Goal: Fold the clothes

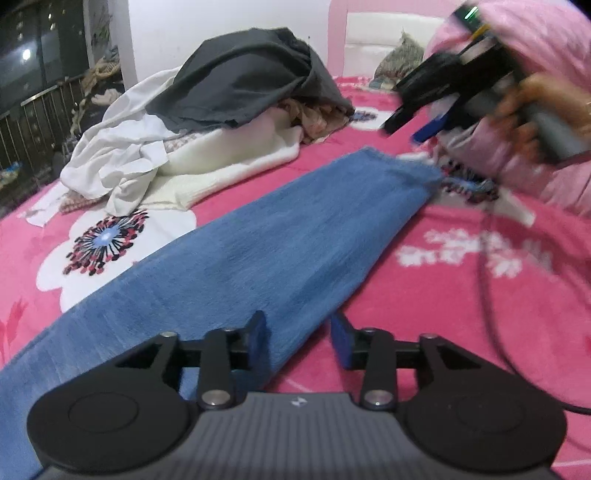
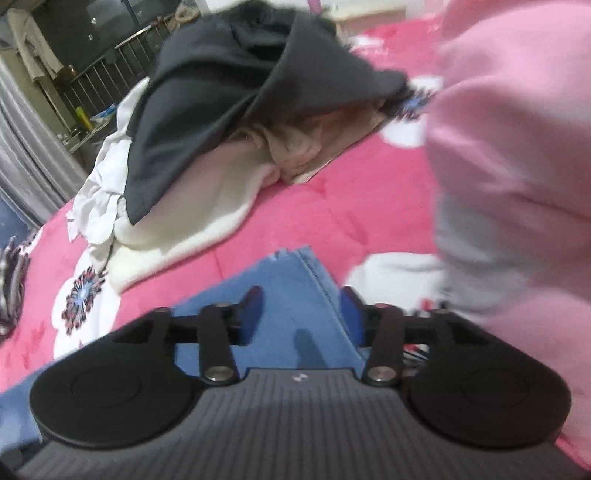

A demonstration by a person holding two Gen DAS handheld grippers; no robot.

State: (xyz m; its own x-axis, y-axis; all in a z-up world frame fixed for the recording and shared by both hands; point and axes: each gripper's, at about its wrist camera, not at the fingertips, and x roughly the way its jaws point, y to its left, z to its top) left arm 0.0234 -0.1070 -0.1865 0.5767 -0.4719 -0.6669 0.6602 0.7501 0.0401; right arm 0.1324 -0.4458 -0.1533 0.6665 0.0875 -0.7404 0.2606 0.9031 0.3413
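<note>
The blue jeans (image 1: 258, 251) lie flat along the bed (image 1: 443, 295), probably for the next fold, with both the left hand-held gripper (image 1: 299, 332) and right hand-held gripper (image 2: 301, 314) parted, gripping nothing.

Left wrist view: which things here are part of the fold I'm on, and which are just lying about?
In the job: blue garment, left gripper, right gripper.
Lying about: dark grey garment, white clothes, pink floral blanket, pink headboard.
</note>
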